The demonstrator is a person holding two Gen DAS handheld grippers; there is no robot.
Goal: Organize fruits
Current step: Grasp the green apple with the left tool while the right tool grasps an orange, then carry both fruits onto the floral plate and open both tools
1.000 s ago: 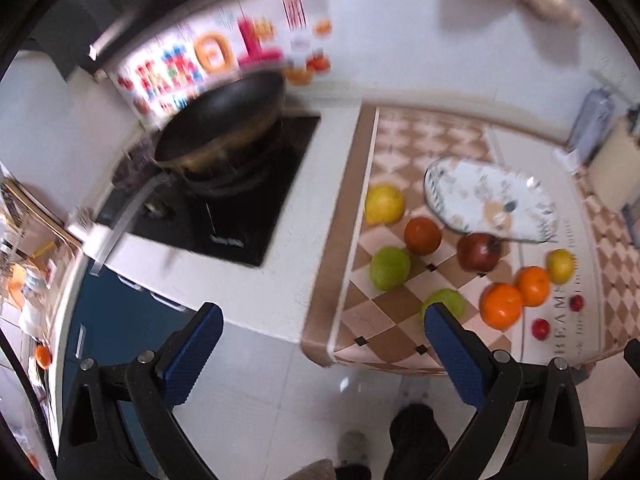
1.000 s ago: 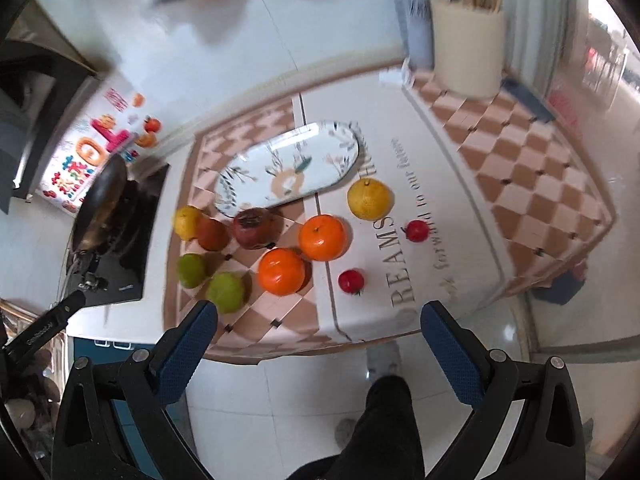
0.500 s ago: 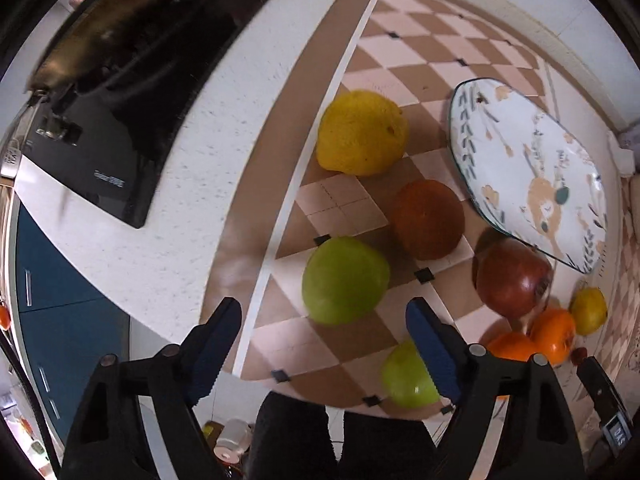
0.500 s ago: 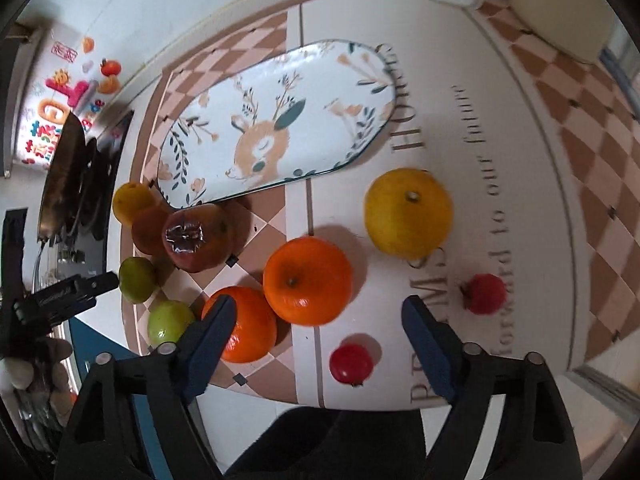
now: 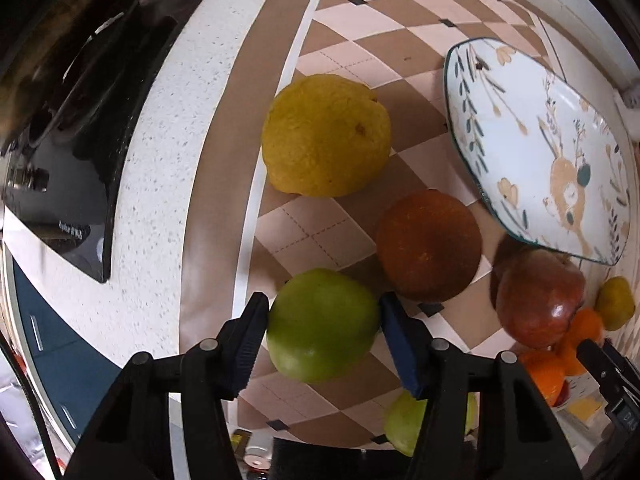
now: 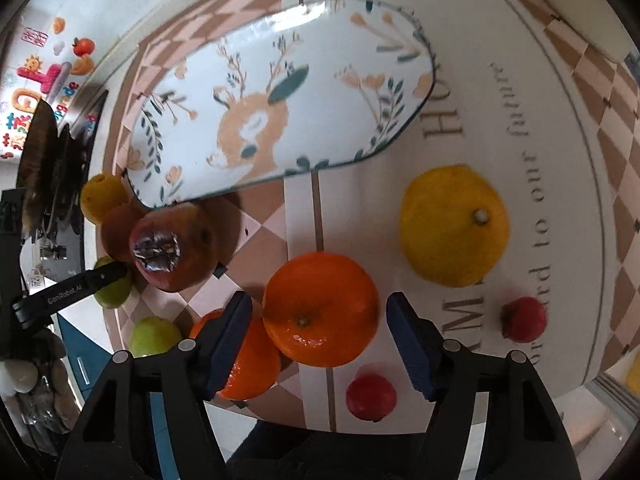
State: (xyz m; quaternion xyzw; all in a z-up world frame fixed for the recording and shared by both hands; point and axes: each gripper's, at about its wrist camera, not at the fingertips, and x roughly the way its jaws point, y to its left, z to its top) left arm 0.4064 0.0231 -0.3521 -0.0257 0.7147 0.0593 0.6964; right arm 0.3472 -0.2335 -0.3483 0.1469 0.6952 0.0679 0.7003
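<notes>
Green and smooth, the apple (image 5: 323, 325) sits between the pads of your left gripper (image 5: 322, 330), which pinches it from both sides just above the checked cloth (image 5: 348, 68); it looks gripped near its widest part, so the hold seems fair, but a waxy round skin can squirt forward if you squeeze harder or tilt as you lift. At 12 o'clock from it lies the big yellow fruit (image 5: 326, 136), and at 2 o'clock the dark orange one (image 5: 429, 245) nearly touches your right pad, so a sideways swing could knock it rolling. The patterned plate (image 5: 532, 152), further out at 2 o'clock, is empty, and the red apple (image 5: 538, 298) lies against its near edge, right in your carrying path. Your right gripper (image 6: 320, 320) is spread wide around an orange (image 6: 321, 309), pads clear of it on both sides. Watch the left pad there: it stands just beside a second orange (image 6: 248, 364) at 8 o'clock, and I judge that closing could trap or shove that one toward the cloth's near edge. Two small red fruits (image 6: 371, 397) sit at 5 and 3 o'clock, near that edge, and a nudge could send them off. Both arms aiming for one plate could also collide.
</notes>
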